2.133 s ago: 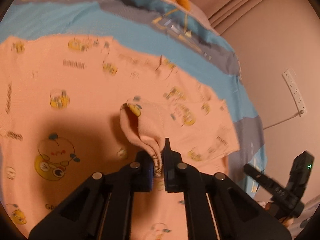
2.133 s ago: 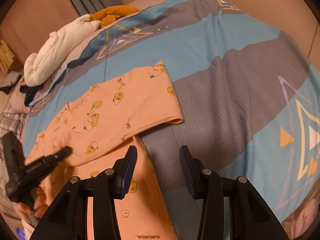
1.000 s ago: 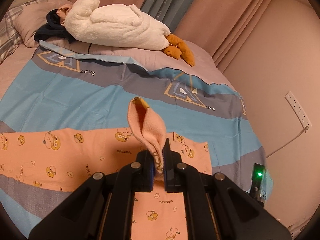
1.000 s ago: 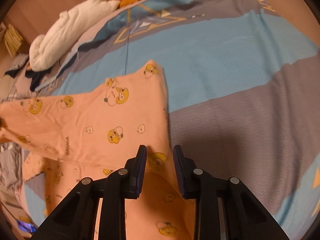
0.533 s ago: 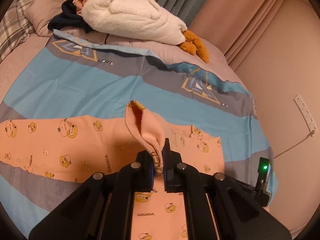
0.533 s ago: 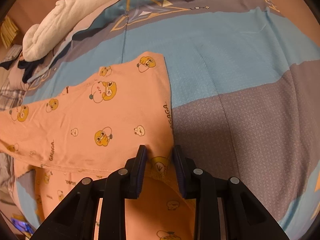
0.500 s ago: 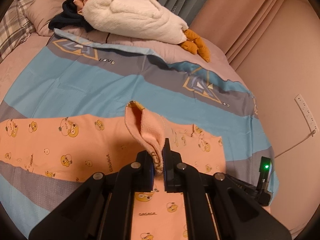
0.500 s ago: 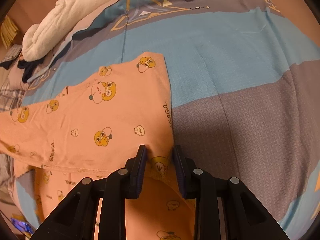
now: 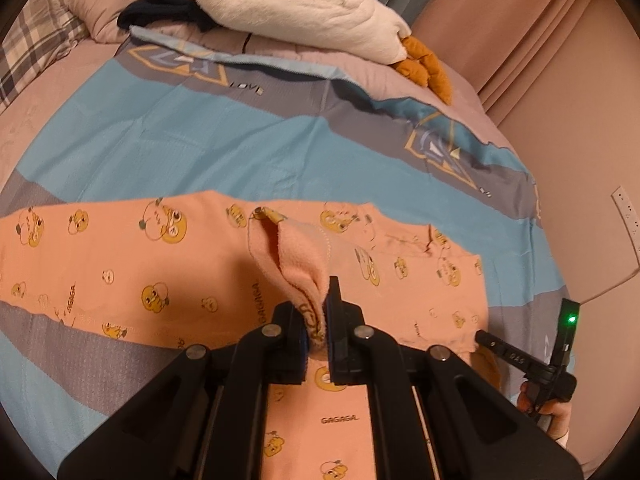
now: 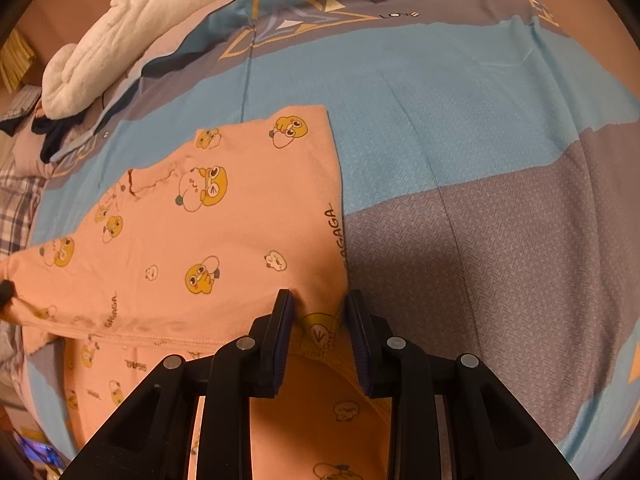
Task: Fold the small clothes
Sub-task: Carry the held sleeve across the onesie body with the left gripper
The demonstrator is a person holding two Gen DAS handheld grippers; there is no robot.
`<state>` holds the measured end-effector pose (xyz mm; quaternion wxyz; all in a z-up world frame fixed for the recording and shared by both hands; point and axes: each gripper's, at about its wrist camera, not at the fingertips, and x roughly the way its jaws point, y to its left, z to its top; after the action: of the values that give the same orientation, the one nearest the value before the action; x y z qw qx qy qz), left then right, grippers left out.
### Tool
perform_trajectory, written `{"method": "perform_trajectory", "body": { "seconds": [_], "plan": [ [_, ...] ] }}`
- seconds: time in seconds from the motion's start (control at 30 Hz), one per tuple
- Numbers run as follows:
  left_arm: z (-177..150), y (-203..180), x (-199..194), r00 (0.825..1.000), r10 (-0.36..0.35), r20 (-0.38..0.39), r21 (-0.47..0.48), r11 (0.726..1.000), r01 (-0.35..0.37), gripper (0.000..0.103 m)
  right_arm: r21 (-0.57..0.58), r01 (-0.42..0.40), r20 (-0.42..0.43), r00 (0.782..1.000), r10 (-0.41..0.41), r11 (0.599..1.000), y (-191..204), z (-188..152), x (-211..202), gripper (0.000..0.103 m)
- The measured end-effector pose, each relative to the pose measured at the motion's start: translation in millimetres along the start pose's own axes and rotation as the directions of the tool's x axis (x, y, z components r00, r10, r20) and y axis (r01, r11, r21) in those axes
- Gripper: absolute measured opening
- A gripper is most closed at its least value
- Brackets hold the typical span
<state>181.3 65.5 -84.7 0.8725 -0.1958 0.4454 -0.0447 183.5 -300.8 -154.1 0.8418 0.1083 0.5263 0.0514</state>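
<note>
Garment [image 9: 132,276] lowered flatter onto bed; left tool [image 9: 317,322] still clamps hem, right tool [image 10: 320,332] apart.

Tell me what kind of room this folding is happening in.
Most likely a bedroom: the peach garment lies on a bed's blue-and-grey duvet, with a plaid pillow and a white plush toy at its head.

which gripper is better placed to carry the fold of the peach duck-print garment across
Left. The left gripper is shut on a raised fold of the peach duck-print garment; the right gripper only straddles its edge, jaws apart.
</note>
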Motion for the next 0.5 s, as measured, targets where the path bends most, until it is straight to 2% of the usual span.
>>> {"method": "perform_trajectory", "body": {
  "seconds": [0.5],
  "plan": [
    [-14.9, 21.4, 22.7, 0.998, 0.036, -0.06, -0.029, 0.999, -0.038, 0.007, -0.004, 0.011, 0.002, 1.0, -0.011, 1.0, 2.8, 0.8, 3.2, 0.03]
  ]
}}
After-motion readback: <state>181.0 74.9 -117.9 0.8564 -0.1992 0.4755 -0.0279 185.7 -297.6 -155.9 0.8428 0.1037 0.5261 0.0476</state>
